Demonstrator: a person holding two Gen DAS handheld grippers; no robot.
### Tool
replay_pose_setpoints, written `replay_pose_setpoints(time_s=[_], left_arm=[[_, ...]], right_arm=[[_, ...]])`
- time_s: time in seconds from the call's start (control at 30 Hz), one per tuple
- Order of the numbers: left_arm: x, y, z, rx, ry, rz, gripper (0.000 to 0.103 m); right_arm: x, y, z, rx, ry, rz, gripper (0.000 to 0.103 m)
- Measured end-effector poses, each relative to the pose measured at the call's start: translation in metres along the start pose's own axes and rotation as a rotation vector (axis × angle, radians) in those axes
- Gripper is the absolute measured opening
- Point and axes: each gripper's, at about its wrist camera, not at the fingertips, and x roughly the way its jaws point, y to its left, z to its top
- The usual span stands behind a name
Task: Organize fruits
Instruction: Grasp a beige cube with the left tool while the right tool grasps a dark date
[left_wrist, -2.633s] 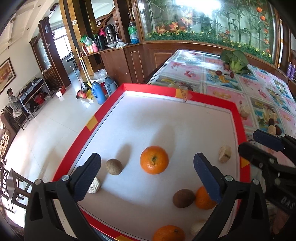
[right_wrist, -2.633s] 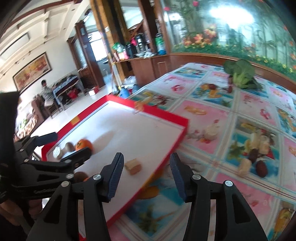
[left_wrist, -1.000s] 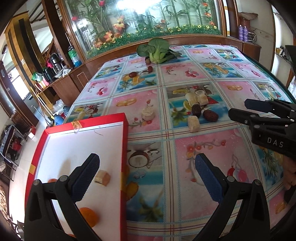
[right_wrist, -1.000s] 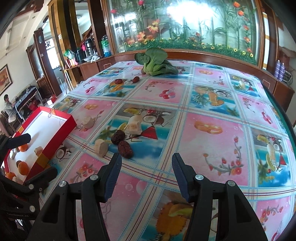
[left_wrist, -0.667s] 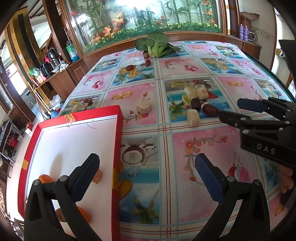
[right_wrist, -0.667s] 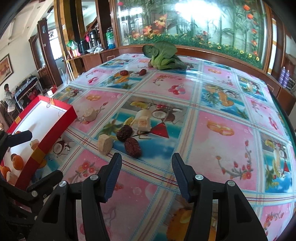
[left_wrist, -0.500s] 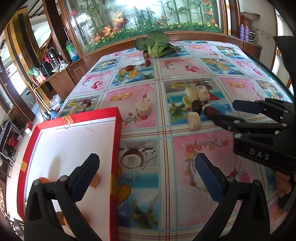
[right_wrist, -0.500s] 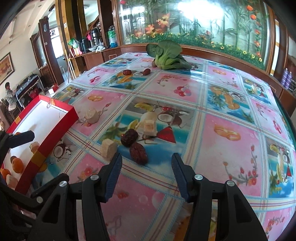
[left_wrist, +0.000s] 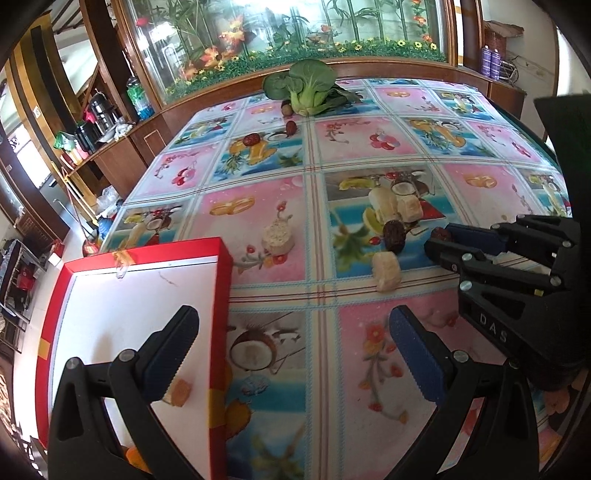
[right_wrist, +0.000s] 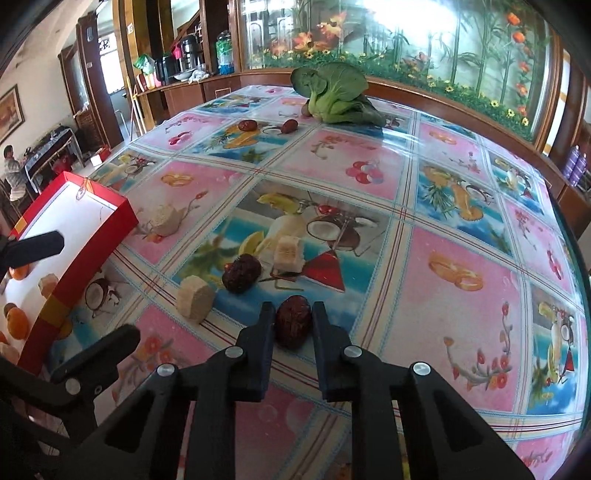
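Note:
My right gripper (right_wrist: 293, 325) has its jaws closed in around a dark red date (right_wrist: 292, 322) that lies on the tablecloth. A second date (right_wrist: 242, 273) and pale cut fruit chunks (right_wrist: 195, 297) lie just beyond it. In the left wrist view the right gripper (left_wrist: 439, 240) reaches in from the right beside the date (left_wrist: 393, 231). My left gripper (left_wrist: 291, 343) is open and empty, above the right wall of the red tray (left_wrist: 220, 280). The tray holds oranges (right_wrist: 16, 320) and a chunk (left_wrist: 177, 392).
A green leafy vegetable (left_wrist: 304, 86) lies at the far end of the table with more dates (left_wrist: 251, 139) near it. Another pale chunk (left_wrist: 277, 236) sits near the tray's corner. The table edge drops off to the left behind the tray.
My right gripper has moved forward and down onto the date and narrowed its jaws around it. My left gripper has swung from over the tray to its right wall and stayed open.

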Motion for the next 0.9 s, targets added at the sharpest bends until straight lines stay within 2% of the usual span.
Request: replay_pose_setpoints(time_s=[0.3, 0.6, 0.7, 0.83, 0.9], left_arm=[[0.013, -0.015, 0.013, 0.02, 0.018, -0.009, 0.103], [0.037, -0.025, 0.022, 0.019, 0.057, -0.031, 0.102], [0.043, -0.023, 0.021, 0.004, 0.065, -0.033, 0.094], [0.043, -0.024, 0.022, 0.004, 0.051, -0.039, 0.092], [0.042, -0.025, 0.021, 0.008, 0.038, -0.051, 0.087]], right_arm=[[-0.005, -0.018, -0.005, -0.011, 0.031, -0.021, 0.018], [-0.005, -0.02, -0.005, 0.0, 0.034, -0.015, 0.019], [-0.005, -0.022, -0.005, 0.006, 0.033, -0.006, 0.019], [-0.006, -0.023, -0.006, 0.001, 0.026, 0.002, 0.02], [-0.006, -0.022, -0.008, -0.016, 0.018, 0.003, 0.02]])
